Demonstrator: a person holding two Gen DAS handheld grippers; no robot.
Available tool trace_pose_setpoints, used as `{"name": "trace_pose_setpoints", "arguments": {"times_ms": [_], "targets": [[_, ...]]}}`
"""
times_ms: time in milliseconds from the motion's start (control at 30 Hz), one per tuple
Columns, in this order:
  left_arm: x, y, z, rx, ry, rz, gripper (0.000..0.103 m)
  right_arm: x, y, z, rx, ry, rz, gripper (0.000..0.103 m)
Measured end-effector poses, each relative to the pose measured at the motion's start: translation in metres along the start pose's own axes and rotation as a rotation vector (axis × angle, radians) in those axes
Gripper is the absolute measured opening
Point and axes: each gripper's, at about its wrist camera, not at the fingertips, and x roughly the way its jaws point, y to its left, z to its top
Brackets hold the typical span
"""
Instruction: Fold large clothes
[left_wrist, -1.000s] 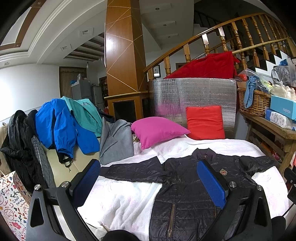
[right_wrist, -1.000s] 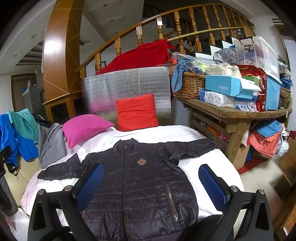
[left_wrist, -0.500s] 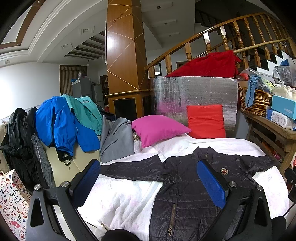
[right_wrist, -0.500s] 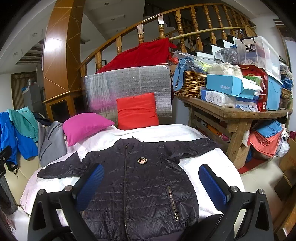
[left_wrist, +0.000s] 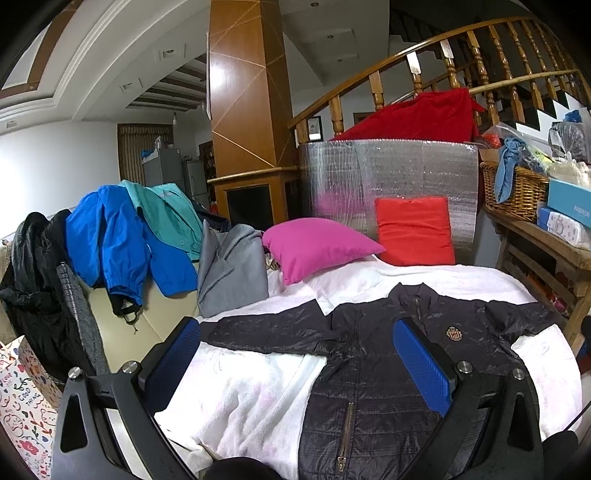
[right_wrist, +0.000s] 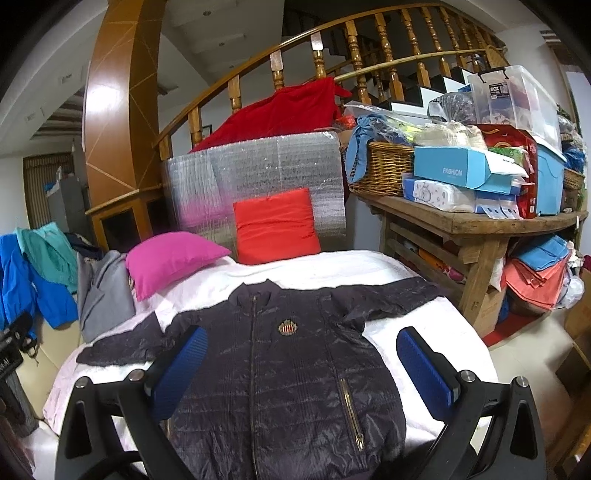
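1. You are holding the left gripper (left_wrist: 295, 354) and the right gripper (right_wrist: 301, 365) above the bed, jaws spread wide, gripping nothing.
2. The dark quilted jacket (right_wrist: 288, 365) is lying flat on the white blanket (left_wrist: 240, 398), its striped crest badge (right_wrist: 285, 327) facing up.
3. A blue box (right_wrist: 454, 170) on the table (right_wrist: 461, 218) is showing "FASHION"; the clear bin (right_wrist: 513, 96) is reading "ROX".

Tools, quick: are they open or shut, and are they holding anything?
Left tool: open, holding nothing, above the black jacket.
Right tool: open, holding nothing, also above the jacket.
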Motion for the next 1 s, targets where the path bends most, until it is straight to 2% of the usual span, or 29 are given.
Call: {"name": "trace_pose_setpoints", "arguments": {"times_ms": [100,233,400,467,533,633,733,867,1000], "targets": [[0.031,-0.014,-0.004,0.023,0.058,-0.041,0.103,0.020,-0.016,0.004,0.029,-0.002,0.011,0.103],[0.112,-0.053,-0.026,0.071,0.241,-0.155,0.103,0.064,-0.065,0.008,0.125,0.018,0.038,0.103],[0.223,-0.112,-0.073,0.114,0.472,-0.227,0.103,0.167,-0.184,-0.001,0.427,0.154,0.075,0.103],[0.254,-0.130,-0.090,0.105,0.511,-0.238,0.103,0.198,-0.221,-0.009,0.530,0.195,0.060,0.103],[0.283,-0.146,-0.100,0.111,0.543,-0.220,0.103,0.246,-0.269,-0.021,0.705,0.228,0.091,0.103],[0.320,-0.168,-0.112,0.133,0.584,-0.203,0.103,0.304,-0.315,-0.036,0.888,0.253,0.098,0.103],[0.343,-0.185,-0.122,0.171,0.583,-0.197,0.103,0.350,-0.343,-0.046,0.982,0.251,0.092,0.101],[0.361,-0.199,-0.139,0.220,0.613,-0.208,0.103,0.413,-0.377,-0.056,1.037,0.281,0.036,0.078],[0.363,-0.201,-0.144,0.241,0.612,-0.221,0.103,0.451,-0.394,-0.063,1.050,0.320,-0.023,0.064]]}}
